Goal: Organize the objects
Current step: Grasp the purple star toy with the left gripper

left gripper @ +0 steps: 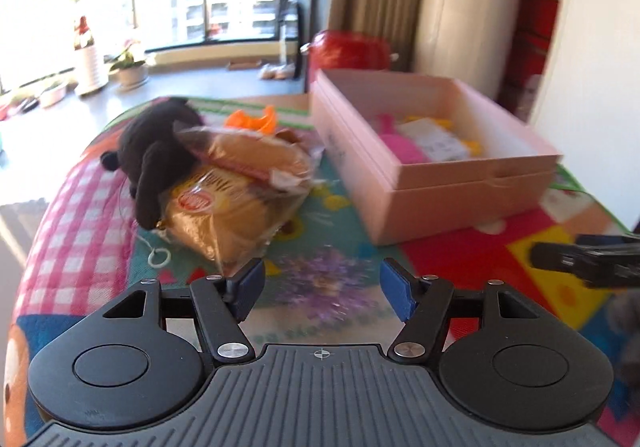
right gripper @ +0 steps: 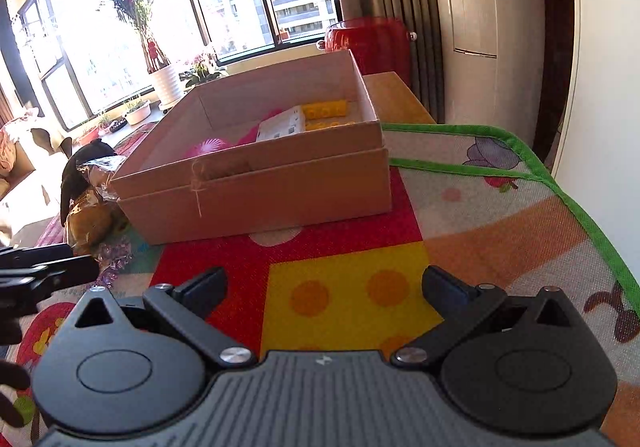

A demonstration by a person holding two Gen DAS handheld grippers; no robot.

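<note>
A: Two bread bags stacked on the mat, left of the box. Black plush lies across them from the left, touching the top bag. Orange toy just behind the pile, on the far side.

B: Box contents?

A: Open pink box, lid nested under it. Inside: a pink toy, a white carton, yellow blocks at the far end. From the right wrist view the carton leans on the blocks; can't tell more.

B: Grippers?

A: Left gripper is near the pile, jaws wide, nothing between them. Blue pads show. A purple glittery wrapper lies on the mat between the fingers, not touching them as far as I can tell. The view is motion-blurred.

B: Right one?

A: Right gripper sits near the box's near right corner, over the yellow spotted square of the mat. Jaws wide, nothing held. The left gripper's tip shows at the left edge of its view.

B: Background?

A: Red stool beyond the box, by the curtain. Potted plants along the window.
</note>
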